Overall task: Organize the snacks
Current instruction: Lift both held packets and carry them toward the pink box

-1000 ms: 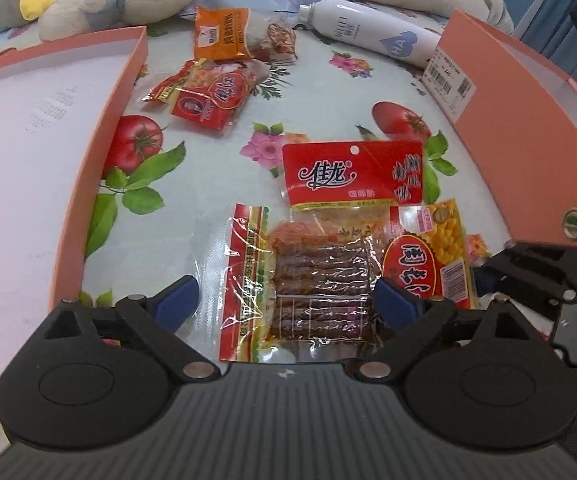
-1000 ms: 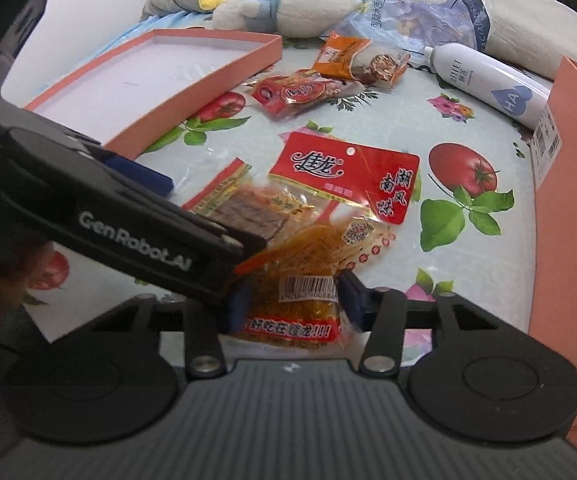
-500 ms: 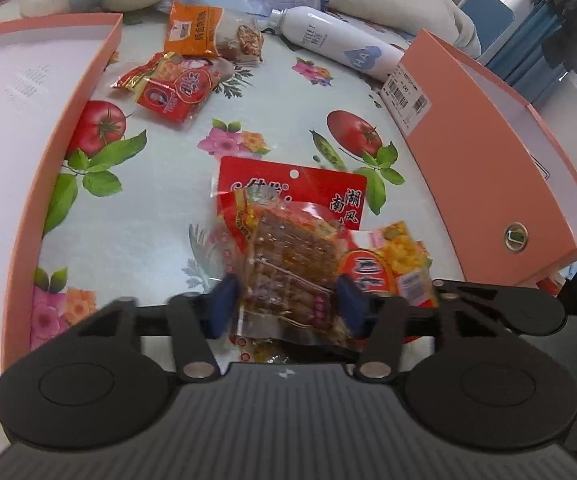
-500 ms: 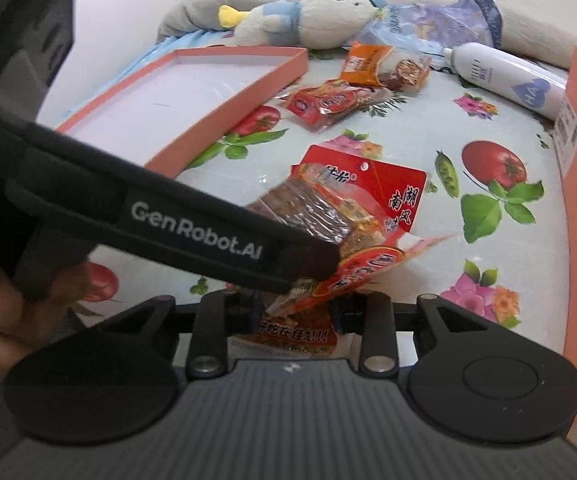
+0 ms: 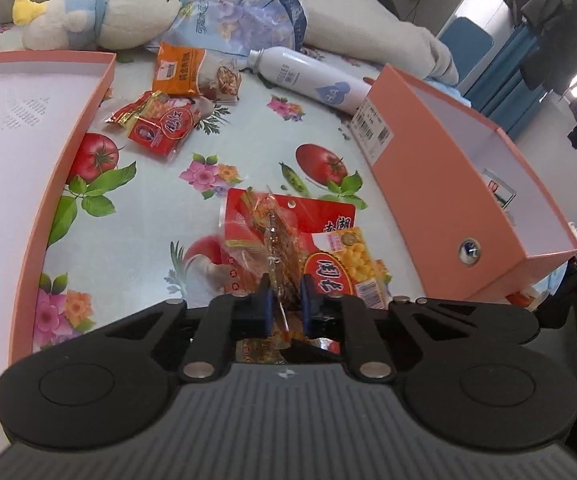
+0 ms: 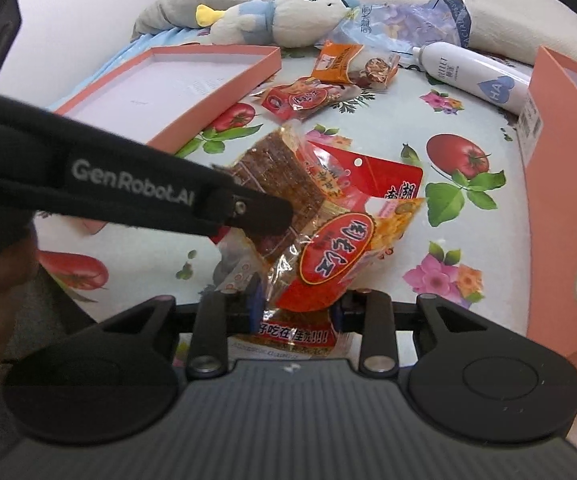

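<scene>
Snacks in both claws: left claw (image 5: 284, 300) has just been closing on the brown strip packet (image 5: 276, 248), right claw (image 6: 294, 310) clenches the corn packet (image 6: 328, 256), both above the worktop (image 5: 160, 208). Lift them separately toward the open pink box (image 5: 488, 184).

Both cameras ride low behind their own fingers and look steeply down and forward across the flowered tablecloth (image 5: 248, 128) toward the plush toy (image 5: 100, 20) at the far end. The left wrist view sits left of the tall orange box (image 5: 448, 200); the right wrist view sits closer to that box (image 6: 568, 184). Both share the white bottle (image 6: 472, 76) and the shallow orange lid (image 6: 192, 80) near the toy.
</scene>
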The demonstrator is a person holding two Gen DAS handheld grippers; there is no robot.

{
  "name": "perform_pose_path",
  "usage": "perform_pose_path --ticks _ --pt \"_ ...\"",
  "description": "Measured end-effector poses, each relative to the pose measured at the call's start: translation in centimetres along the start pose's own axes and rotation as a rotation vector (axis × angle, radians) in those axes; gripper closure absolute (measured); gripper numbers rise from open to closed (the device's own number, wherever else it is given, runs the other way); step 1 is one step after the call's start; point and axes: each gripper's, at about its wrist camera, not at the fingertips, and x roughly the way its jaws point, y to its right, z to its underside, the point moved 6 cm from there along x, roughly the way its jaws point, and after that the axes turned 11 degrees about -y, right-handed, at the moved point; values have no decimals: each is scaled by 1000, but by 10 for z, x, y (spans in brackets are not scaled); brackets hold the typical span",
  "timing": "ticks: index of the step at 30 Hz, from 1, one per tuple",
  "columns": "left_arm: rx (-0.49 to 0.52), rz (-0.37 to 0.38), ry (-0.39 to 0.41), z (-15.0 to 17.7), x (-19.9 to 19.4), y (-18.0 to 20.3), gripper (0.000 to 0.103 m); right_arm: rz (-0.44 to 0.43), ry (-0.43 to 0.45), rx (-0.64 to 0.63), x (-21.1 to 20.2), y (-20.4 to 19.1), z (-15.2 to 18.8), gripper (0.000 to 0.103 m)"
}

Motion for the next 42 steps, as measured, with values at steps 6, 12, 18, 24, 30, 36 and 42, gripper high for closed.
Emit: perform_pose_path --ticks 6,12,18,24,30,36,42 --pt "-39 23 39 10 -16 4 90 15 9 -12 -11 -5 4 68" --pt "-79 41 87 16 -30 3 91 44 -9 -17 -17 -3 14 68" --pt "-65 -10 118 20 -47 1 92 61 -8 26 -21 6 22 68" --pt "-84 -56 154 18 -63 -6 92 89 19 49 -35 16 14 68" --pt "-85 -107 191 4 -81 -5 92 90 59 83 -58 29 -2 68" --pt "-66 -136 208 -13 -97 4 92 76 120 89 -86 37 -21 68" --pt "-33 -137 237 -33 -112 25 91 82 194 104 -121 47 -40 68"
